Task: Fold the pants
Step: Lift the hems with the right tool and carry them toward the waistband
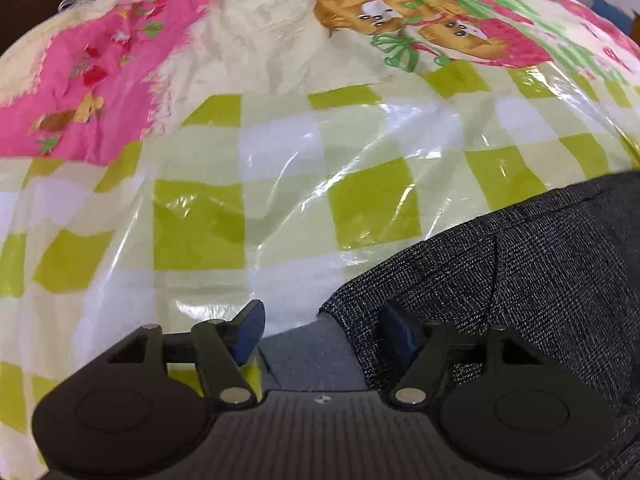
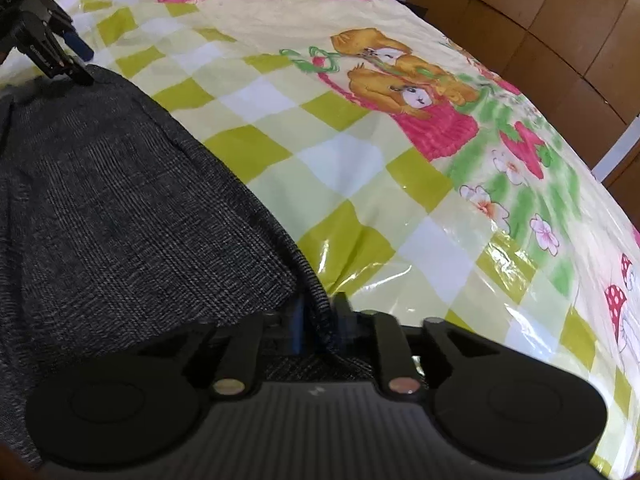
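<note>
On the table, under a glossy clear plastic film (image 1: 360, 152) over a checked, cartoon-printed tablecloth (image 2: 360, 128), the dark grey pants (image 2: 120, 200) lie spread toward 8 o'clock in the right wrist view and 4 o'clock in the left. Right gripper (image 2: 318, 320): jaws near together with a raised fold of the pants' edge running between them; appears to pinch that edge, probably to carry it over for a fold. Left gripper (image 1: 320, 328): jaws stand apart, nothing clamped; one blue pad (image 1: 250, 330) over bare film, the other resting at the pants' corner, likely a grip just let go or about to be taken. Both tools pitch steeply down toward the cloth. Left gripper also visible at 10 o'clock in the right view, at the pants' far edge.
</note>
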Demonstrator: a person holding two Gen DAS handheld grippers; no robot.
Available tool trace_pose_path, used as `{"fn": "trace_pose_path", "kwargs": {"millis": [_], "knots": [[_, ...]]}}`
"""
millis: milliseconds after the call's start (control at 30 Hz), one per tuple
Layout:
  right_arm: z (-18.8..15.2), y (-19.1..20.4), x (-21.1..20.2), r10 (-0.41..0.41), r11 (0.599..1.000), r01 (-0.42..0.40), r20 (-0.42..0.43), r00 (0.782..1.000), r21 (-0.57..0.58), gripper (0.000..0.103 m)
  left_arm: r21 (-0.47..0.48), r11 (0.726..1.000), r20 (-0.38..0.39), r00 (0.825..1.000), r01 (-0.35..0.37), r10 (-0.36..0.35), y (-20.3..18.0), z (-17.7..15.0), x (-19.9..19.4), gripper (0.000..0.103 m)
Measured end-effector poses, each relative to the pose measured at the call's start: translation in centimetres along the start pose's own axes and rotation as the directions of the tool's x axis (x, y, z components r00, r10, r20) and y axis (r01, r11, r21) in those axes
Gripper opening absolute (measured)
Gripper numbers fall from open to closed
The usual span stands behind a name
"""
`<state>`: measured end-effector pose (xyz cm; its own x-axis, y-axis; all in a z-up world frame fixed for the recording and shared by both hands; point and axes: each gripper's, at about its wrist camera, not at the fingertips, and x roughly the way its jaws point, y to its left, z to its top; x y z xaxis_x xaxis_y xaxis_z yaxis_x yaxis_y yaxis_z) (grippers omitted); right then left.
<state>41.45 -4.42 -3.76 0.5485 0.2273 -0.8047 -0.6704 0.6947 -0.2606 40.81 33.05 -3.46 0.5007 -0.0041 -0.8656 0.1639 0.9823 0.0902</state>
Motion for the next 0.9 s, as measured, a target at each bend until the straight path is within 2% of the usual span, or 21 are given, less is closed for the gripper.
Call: {"fn": "trace_pose_path", "kwargs": {"millis": [33, 67, 100, 133, 167, 200, 267, 400, 500, 567, 633, 700, 800, 900], "knots": [[0.0, 0.1, 0.5, -0.001, 1.000, 0.001, -0.004, 1.000, -0.012, 0.029, -0.003, 1.000, 0.007, 1.000, 0.002, -0.002, -0.2, -0.3, -0.1, 0.067], [0.0, 0.1, 1.0, -0.003, 1.000, 0.003, -0.020, 1.000, -0.021, 0.029, 0.012, 1.000, 0.019, 1.000, 0.006, -0.006, -0.6, -0.6, -0.4, 0.056], [0.0, 0.1, 1.4, 0.002, 1.000, -0.003, -0.030, 1.000, -0.023, 0.028, 0.025, 1.000, 0.025, 1.000, 0.005, -0.006, -1.0, -0.7, -0.6, 0.050], [0.0, 0.0, 1.5, 0.001, 1.000, -0.001, -0.028, 1.000, -0.014, 0.025, 0.033, 0.999, 0.027, 1.000, -0.001, 0.000, -1.3, -0.9, -0.8, 0.040], [0.0, 0.0, 1.6, 0.000, 1.000, 0.000, -0.030, 1.000, -0.001, 0.022, 0.042, 0.999, 0.028, 1.000, -0.010, 0.009, -1.6, -1.0, -1.0, 0.036], [0.0, 0.0, 1.5, 0.006, 1.000, -0.005, -0.033, 0.999, 0.010, 0.011, 0.057, 0.998, 0.027, 0.999, -0.023, 0.022, -2.0, -1.1, -1.3, 0.035], [0.1, 0.5, 1.1, -0.007, 1.000, 0.007, -0.041, 0.999, 0.009, 0.005, 0.073, 0.996, 0.029, 0.999, -0.042, 0.040, -2.4, -1.3, -1.9, 0.028], [0.3, 0.7, -2.1, -0.028, 1.000, 0.028, 0.010, 1.000, 0.006, 0.004, 0.042, 0.999, 0.098, 0.995, -0.014, 0.010, -2.0, -1.9, -5.8, 0.024], [0.2, 0.7, -8.0, -0.029, 0.999, 0.023, 0.119, 0.992, 0.045, 0.003, 0.020, 1.000, 0.176, 0.984, 0.023, -0.026, -1.8, -3.6, -10.1, 0.023], [-0.4, 1.5, -12.4, -0.024, 0.998, 0.014, 0.180, 0.983, 0.055, 0.003, 0.020, 0.999, 0.223, 0.974, 0.043, -0.047, -2.0, -5.9, -13.3, 0.023], [-1.8, 3.5, -17.4, -0.014, 0.999, 0.005, 0.238, 0.971, 0.037, 0.003, 0.008, 0.997, 0.255, 0.964, 0.074, -0.073, -2.5, -9.3, -16.2, 0.023], [-3.4, 6.2, -21.5, 0.008, 1.000, -0.010, 0.269, 0.963, 0.004, 0.003, -0.019, 0.997, 0.267, 0.961, 0.079, -0.071, -2.9, -12.9, -17.8, 0.023], [-7.3, 11.3, -24.6, 0.049, 0.998, -0.037, 0.251, 0.967, -0.053, 0.004, -0.073, 0.995, 0.237, 0.970, 0.073, -0.054, -3.4, -18.2, -18.0, 0.023], [-10.8, 14.9, -22.8, 0.124, 0.992, -0.123, 0.153, 0.980, -0.018, 0.004, -0.149, 0.988, 0.164, 0.986, 0.044, -0.019, -3.9, -21.9, -16.1, 0.016]]}}
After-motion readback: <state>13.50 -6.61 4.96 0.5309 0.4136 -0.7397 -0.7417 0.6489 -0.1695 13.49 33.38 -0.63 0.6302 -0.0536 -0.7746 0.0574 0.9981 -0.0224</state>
